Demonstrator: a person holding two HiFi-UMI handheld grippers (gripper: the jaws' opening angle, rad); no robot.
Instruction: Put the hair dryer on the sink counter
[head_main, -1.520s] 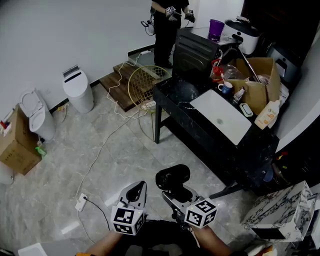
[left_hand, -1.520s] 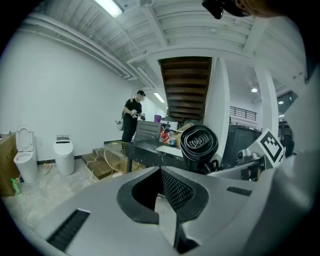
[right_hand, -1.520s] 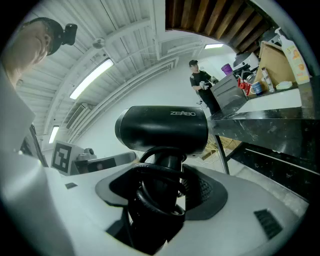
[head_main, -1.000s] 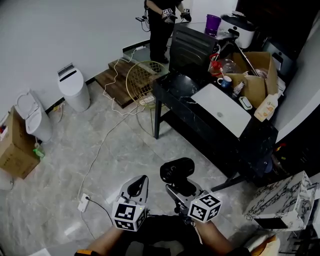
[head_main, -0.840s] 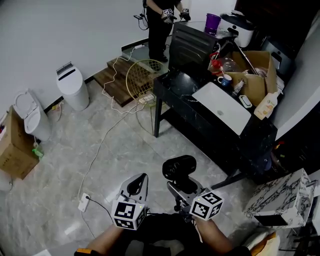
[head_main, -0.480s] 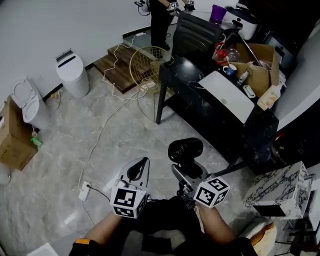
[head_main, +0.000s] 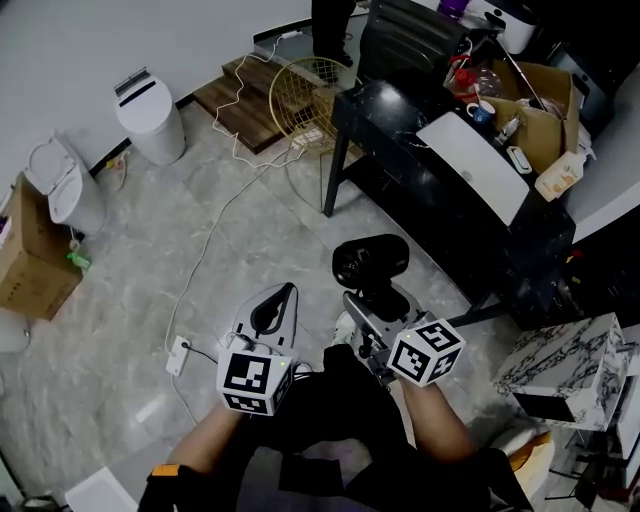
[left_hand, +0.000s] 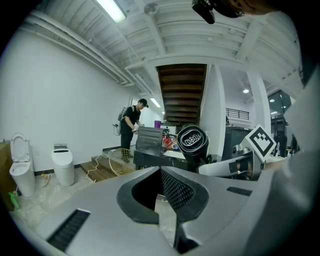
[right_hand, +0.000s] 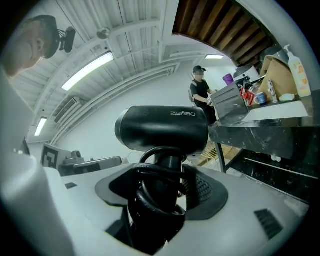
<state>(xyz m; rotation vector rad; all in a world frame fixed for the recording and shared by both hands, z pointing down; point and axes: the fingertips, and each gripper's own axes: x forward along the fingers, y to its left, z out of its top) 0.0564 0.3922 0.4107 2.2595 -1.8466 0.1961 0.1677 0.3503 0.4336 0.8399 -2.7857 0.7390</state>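
A black hair dryer (head_main: 368, 262) with its cord coiled round the handle stands upright in my right gripper (head_main: 374, 312), which is shut on the handle. In the right gripper view the dryer (right_hand: 162, 127) fills the middle, above the right gripper (right_hand: 167, 177). My left gripper (head_main: 277, 300) hovers beside it to the left, shut and holding nothing; in its own view the left gripper (left_hand: 160, 172) has the dryer's muzzle (left_hand: 192, 141) to its right. The black marble sink counter (head_main: 392, 108) with a white basin (head_main: 470, 160) stands ahead at upper right, apart from both grippers.
The counter's far end holds a cardboard box (head_main: 548, 108), a bottle (head_main: 560, 180) and clutter. A gold wire basket (head_main: 300, 92), a white bin (head_main: 150, 105), a toilet (head_main: 58, 195) and a floor cable with a socket strip (head_main: 180, 352) lie left. A person (head_main: 335, 20) stands beyond.
The counter has come nearer and slid toward the upper right as I moved forward. Both grippers keep their pose, the dryer staying in the right one.
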